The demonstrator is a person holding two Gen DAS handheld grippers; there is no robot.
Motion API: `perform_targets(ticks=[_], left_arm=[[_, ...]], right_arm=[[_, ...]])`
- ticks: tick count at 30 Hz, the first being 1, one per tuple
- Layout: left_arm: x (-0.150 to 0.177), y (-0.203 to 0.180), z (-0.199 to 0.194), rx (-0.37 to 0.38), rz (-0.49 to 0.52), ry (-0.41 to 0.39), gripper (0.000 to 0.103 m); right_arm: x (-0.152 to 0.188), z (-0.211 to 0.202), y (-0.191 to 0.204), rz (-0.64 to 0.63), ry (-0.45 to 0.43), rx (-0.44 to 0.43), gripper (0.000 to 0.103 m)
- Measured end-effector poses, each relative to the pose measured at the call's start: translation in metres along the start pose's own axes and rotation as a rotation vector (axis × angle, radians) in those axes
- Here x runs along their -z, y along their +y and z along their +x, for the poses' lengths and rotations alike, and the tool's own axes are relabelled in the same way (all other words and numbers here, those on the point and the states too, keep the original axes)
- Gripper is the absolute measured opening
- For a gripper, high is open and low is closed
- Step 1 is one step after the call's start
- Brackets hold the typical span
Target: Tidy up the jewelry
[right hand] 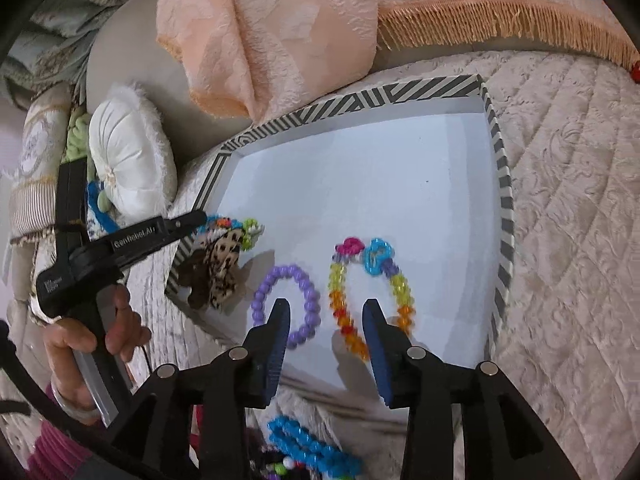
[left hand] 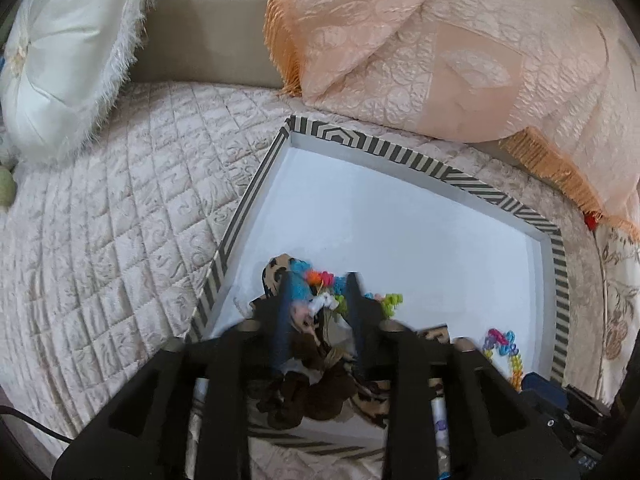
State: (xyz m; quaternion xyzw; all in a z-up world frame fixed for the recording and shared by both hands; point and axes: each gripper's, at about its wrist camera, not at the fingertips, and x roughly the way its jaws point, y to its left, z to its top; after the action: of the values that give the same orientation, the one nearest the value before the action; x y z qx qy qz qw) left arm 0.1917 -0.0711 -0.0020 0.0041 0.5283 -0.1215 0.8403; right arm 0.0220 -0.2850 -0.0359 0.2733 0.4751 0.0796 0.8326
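Nearest in the right wrist view: a blue bead string (right hand: 308, 446) lying on the quilted bedspread (right hand: 560, 240) outside the tray (right hand: 505, 216), partly hidden under the tool, waiting. Just ahead, right gripper (right hand: 326, 326) with jaws apart and nothing between them, poised over the near edge of the tray; purple bead bracelet (right hand: 308, 280) beside the left finger, rainbow bead bracelet (right hand: 340, 312) running between and past the two fingers, both flat on the white floor, neither pressed. Probably light, hard, glossy beads on a slack cord: apt to slide off the pads and to swing loose once lifted, so best pinched across a single bead or on the cord between two, from above. Further left, at the tray's corner, left gripper (left hand: 318, 294) held in a hand (right hand: 120, 332), jaws apart, straddling a heap of leopard-print scrunchie (right hand: 224, 268), brown fabric piece (left hand: 312, 384) and bright plastic trinkets (left hand: 320, 280); no pad clearly clamped on any of it, though blur hides the contact. Soft and squashy cloth there, easy to bunch and forgiving of a rough pinch; trinkets tangled in it likely to come along. Beyond, bare tray floor, then striped rim, then a peach fringed blanket (left hand: 460, 52) and a white round cushion (left hand: 68, 52) at the back.
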Motion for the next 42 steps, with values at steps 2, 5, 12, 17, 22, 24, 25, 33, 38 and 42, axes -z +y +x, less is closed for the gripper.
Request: perform_targets(ticks=[2, 5, 12, 17, 22, 24, 25, 33, 38, 42], left_arm=[[0.003, -0.001, -0.008, 0.000, 0.008, -0.018, 0.047], [0.009, -0.003, -0.019, -0.010, 0.018, -0.032, 0.047], [0.032, -0.006, -0.053, -0.035, 0.062, -0.082, 0.047], [0.051, -0.005, -0.079, -0.049, 0.078, -0.109, 0.047], [0.074, 0.000, -0.104, -0.042, 0.087, -0.123, 0.047], [0.084, 0.004, -0.114, -0.039, 0.084, -0.121, 0.047], [0.090, 0.007, -0.119, -0.030, 0.081, -0.117, 0.047], [0.128, 0.020, -0.134, 0.065, 0.069, -0.042, 0.048], [0.153, 0.016, -0.127, 0.095, 0.092, 0.010, 0.055], [0.170, 0.014, -0.108, 0.081, 0.099, 0.056, 0.056]], right_arm=[[0.004, -0.006, 0.002, -0.007, -0.012, 0.007, 0.036], [0.010, -0.019, 0.009, -0.035, -0.032, 0.030, 0.037], [0.025, -0.049, 0.034, -0.104, -0.082, 0.067, 0.039], [0.041, -0.064, 0.050, -0.143, -0.097, 0.083, 0.040], [0.059, -0.071, 0.062, -0.169, -0.091, 0.086, 0.041], [0.067, -0.076, 0.065, -0.181, -0.085, 0.092, 0.041], [0.069, -0.078, 0.064, -0.181, -0.084, 0.096, 0.041], [0.099, -0.092, 0.059, -0.184, -0.066, 0.100, 0.047], [0.111, -0.092, 0.051, -0.186, -0.043, 0.105, 0.052], [0.117, -0.087, 0.045, -0.182, -0.023, 0.107, 0.052]])
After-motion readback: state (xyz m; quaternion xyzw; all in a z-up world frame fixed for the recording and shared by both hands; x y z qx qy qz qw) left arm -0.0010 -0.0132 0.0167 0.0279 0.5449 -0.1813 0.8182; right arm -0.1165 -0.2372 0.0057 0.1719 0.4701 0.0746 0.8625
